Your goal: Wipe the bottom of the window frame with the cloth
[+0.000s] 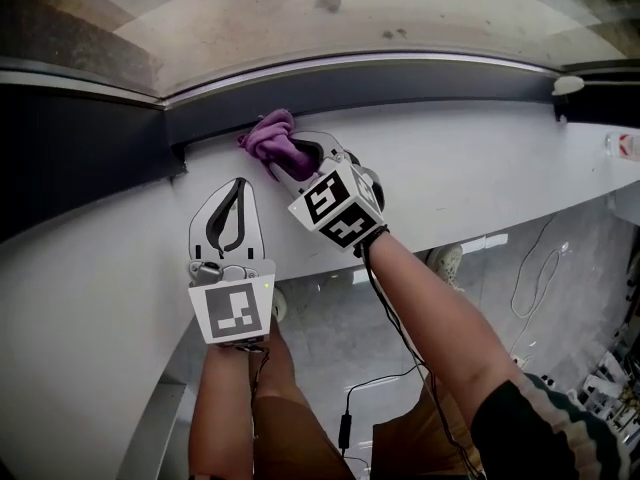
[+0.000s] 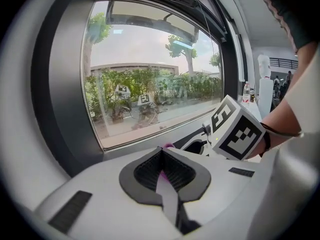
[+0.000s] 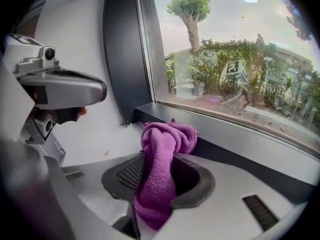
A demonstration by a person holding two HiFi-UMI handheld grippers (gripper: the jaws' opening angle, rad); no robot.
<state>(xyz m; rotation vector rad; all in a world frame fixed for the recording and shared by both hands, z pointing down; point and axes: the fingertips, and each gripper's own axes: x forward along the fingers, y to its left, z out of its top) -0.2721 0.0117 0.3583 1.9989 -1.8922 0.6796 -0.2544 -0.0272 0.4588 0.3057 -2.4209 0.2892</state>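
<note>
While the right gripper [image 1: 296,156] is clamping its ribbed dark jaws on a bunched purple terry cloth [image 1: 268,136], the cloth's rumpled free end is pressing against the dark grey bottom rail of the window frame [image 1: 430,80], where the rail is meeting the smooth white sill [image 1: 490,183]. Just beside it, the left gripper [image 1: 237,186] is pointing at the frame over the sill, its jaws meeting at the tips with nothing between them.

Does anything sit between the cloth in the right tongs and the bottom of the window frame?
Nothing visible does. The purple microfibre cloth, clamped in the right tongs, appears to touch the dark grey bottom frame rail. The left tongs, shut, sit aside over the white sill.
</note>
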